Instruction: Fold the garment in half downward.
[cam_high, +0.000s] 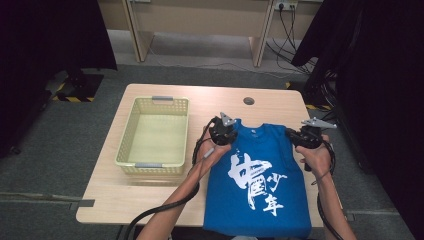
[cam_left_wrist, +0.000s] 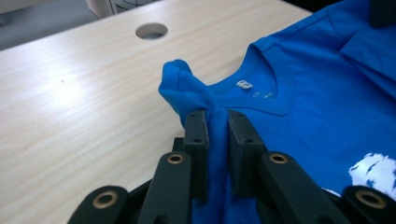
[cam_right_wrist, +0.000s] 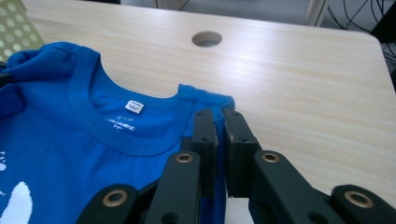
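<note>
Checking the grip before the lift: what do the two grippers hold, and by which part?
Both hold the blue cotton T-shirt with white print: the left gripper pinches one shoulder beside the collar, the right gripper the other shoulder.

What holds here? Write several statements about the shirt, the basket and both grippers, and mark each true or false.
1. The left gripper is shut on the blue T-shirt at a shoulder. True.
2. The right gripper stands open above the table. False: it is shut on the T-shirt's other shoulder.
3. The T-shirt lies inside the yellow basket. False: it lies on the wooden table, right of the basket.
4. White characters are printed on the T-shirt. True.
</note>
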